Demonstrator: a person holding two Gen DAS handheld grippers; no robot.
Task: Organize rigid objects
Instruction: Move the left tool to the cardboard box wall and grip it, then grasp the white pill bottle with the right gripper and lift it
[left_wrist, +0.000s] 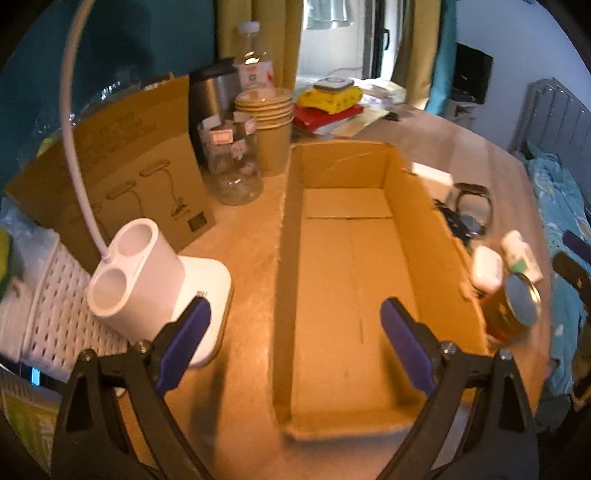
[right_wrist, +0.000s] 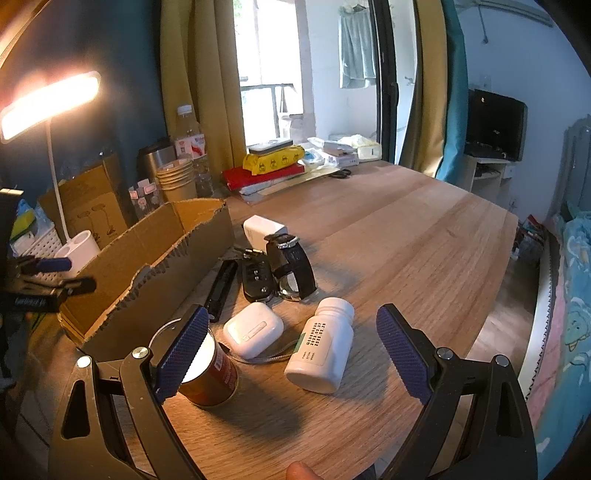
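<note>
An open empty cardboard box (left_wrist: 421, 221) lies on the wooden table; it also shows in the right wrist view (right_wrist: 155, 258). My left gripper (left_wrist: 295, 321) is open and empty above the box's near end. My right gripper (right_wrist: 290, 332) is open and empty above a lying white pill bottle (right_wrist: 325, 350). Near it are a white earbuds case (right_wrist: 253, 330), a red tin can (right_wrist: 210, 373), a black car key (right_wrist: 255, 280), a black watch (right_wrist: 293, 266), a black pen-like stick (right_wrist: 221, 290) and a white charger (right_wrist: 262, 229). The can (left_wrist: 513, 310), the case (left_wrist: 485, 271) and the bottle (left_wrist: 521, 254) also show in the left wrist view.
A white desk lamp base (left_wrist: 147, 280) stands left of the box, with a white perforated basket (left_wrist: 48, 306), a lamp carton (left_wrist: 129, 173), a glass jar (left_wrist: 236, 170), paper cups (left_wrist: 271, 122) and a water bottle (left_wrist: 255, 55). Books and papers (right_wrist: 269, 166) lie at the table's far end.
</note>
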